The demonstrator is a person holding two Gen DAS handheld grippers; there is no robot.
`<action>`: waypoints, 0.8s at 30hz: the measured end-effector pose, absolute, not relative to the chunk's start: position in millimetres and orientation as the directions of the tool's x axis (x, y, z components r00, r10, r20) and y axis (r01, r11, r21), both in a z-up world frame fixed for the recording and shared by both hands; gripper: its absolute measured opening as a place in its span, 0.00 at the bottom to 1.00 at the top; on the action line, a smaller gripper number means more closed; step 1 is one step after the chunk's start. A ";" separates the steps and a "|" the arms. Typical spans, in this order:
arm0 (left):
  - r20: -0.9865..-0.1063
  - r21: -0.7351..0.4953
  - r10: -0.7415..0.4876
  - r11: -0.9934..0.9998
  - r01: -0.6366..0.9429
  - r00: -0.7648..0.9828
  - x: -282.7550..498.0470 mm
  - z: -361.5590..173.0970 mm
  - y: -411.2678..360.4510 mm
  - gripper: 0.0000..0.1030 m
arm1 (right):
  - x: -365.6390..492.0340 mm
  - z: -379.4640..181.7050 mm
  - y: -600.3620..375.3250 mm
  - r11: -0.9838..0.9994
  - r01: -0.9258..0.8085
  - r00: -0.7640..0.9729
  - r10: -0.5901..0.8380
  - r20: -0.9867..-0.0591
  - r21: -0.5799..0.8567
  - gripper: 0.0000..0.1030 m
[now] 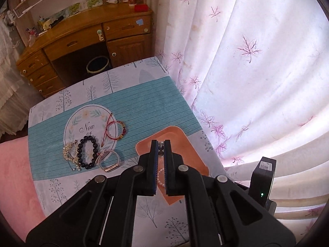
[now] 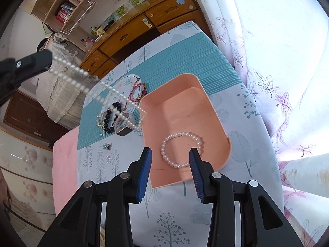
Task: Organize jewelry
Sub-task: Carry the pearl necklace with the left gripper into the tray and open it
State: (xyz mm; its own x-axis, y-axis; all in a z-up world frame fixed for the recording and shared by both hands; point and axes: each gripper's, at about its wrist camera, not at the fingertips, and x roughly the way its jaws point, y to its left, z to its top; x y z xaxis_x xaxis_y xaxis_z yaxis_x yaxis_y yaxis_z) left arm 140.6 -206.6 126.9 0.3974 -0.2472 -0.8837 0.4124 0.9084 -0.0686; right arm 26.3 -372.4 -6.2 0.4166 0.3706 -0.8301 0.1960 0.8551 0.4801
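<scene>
Right wrist view: right hand-held gripper (image 2: 170, 154) hovers over the near end of the peach tray (image 2: 205, 111), fingers spread, nothing between the pads; a pearl bracelet (image 2: 182, 149) lies flat inside the tray, seen between the fingertips but not touched. Left hand-held gripper (image 2: 48, 60) sits upper left in that view, raised above the counter (image 2: 168, 216), jaws pressed together on a long pearl necklace (image 2: 98, 84) that hangs from its tip in a double strand, blurred, its low end dangling just beside the tray's left rim. Left wrist view: same left hand-held gripper (image 1: 161, 144) pinched tight, pearls (image 1: 161, 175) visible in the narrow gap between the pads, tray (image 1: 185, 144) below and behind it. Rest of the jewelry lies in a cluster on the teal placemat (image 1: 144, 107), left of the tray: black bead bracelet (image 1: 87, 152), gold-and-crystal piece (image 1: 70, 154) touching its left side, red cord bracelets (image 1: 115, 129) farther back, pale band with a gold rectangular clasp (image 1: 109, 162) nearest the tray. Two small items, a dark flower-shaped piece (image 2: 107, 146) and a ring (image 2: 109, 159), rest on the tree-print cloth, apart from the cluster. Pink cloth (image 1: 14, 175) covers the counter's left edge. Curtain (image 1: 257, 72) on the right, wooden desk (image 1: 82, 41) behind.
</scene>
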 end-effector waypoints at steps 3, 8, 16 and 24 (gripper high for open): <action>-0.877 -0.093 -0.269 0.908 0.407 0.399 146.9 132.1 -211.2 0.03 | 25.6 -9.5 -375.0 0.853 0.204 0.412 0.370 -0.833 0.480 0.37; -0.849 -0.083 -0.292 0.897 0.435 0.441 142.0 148.5 -219.3 0.03 | 26.0 -15.2 -378.0 0.849 0.212 0.408 0.373 -0.833 0.484 0.37; -0.899 -0.035 -0.227 0.890 0.455 0.374 146.9 83.9 -228.5 0.03 | 26.9 -22.4 -375.5 0.869 0.232 0.419 0.317 -0.851 0.438 0.37; -0.930 -0.009 -0.173 0.892 0.452 0.324 158.3 20.1 -230.7 0.03 | 28.3 -8.7 -360.3 0.934 0.191 0.461 0.187 -0.867 0.302 0.37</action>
State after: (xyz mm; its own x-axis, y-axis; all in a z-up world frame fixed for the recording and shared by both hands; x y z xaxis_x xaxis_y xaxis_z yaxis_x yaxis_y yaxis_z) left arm 158.3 -230.7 20.1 0.3238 -0.1729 -0.9302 0.4516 0.8922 -0.0087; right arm 28.3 -360.3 -8.7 0.4611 0.1867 -0.8675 0.1908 0.9339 0.3024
